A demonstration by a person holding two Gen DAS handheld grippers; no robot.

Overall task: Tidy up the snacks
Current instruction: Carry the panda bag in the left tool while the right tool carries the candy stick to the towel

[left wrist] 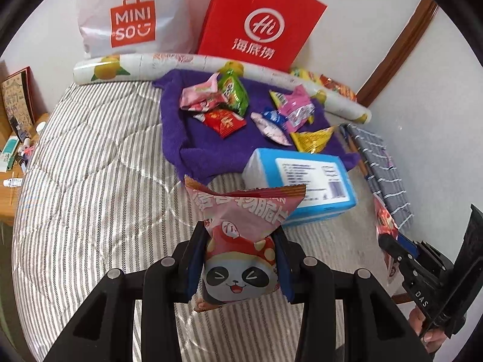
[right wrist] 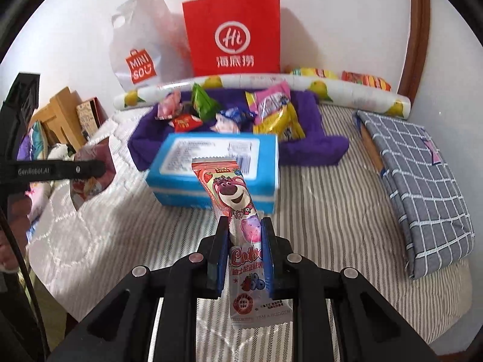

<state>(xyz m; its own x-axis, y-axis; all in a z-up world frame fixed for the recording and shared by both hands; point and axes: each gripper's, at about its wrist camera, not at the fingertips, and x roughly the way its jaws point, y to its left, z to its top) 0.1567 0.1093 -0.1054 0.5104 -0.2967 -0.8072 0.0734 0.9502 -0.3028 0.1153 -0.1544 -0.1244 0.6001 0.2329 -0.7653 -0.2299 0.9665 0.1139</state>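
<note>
A: Starting on the left: the left gripper has its blue pads pinching a puffy pink foil snack packet with a cartoon panda, held clear above the bed. What worries you?

B: The packet is full of air and pinched at the waist, so I'd guess it could squirm out or burst if squeezed harder. And to the right?

A: The right gripper is pressed tight on a long clear-and-pink candy sachet with a bear print, gripped mid-length. Its top end sticks out toward the blue and white cardboard box.

B: A slim, slick wrapper may slide or swing and knock that box. The other snacks?

A: Loose on a purple towel behind the box.

B: And the room?

A: A soft grey-striped quilted mattress, a lemon-print roll, a red paper bag against a white wall. Soft bedding could tip anything set down.
</note>
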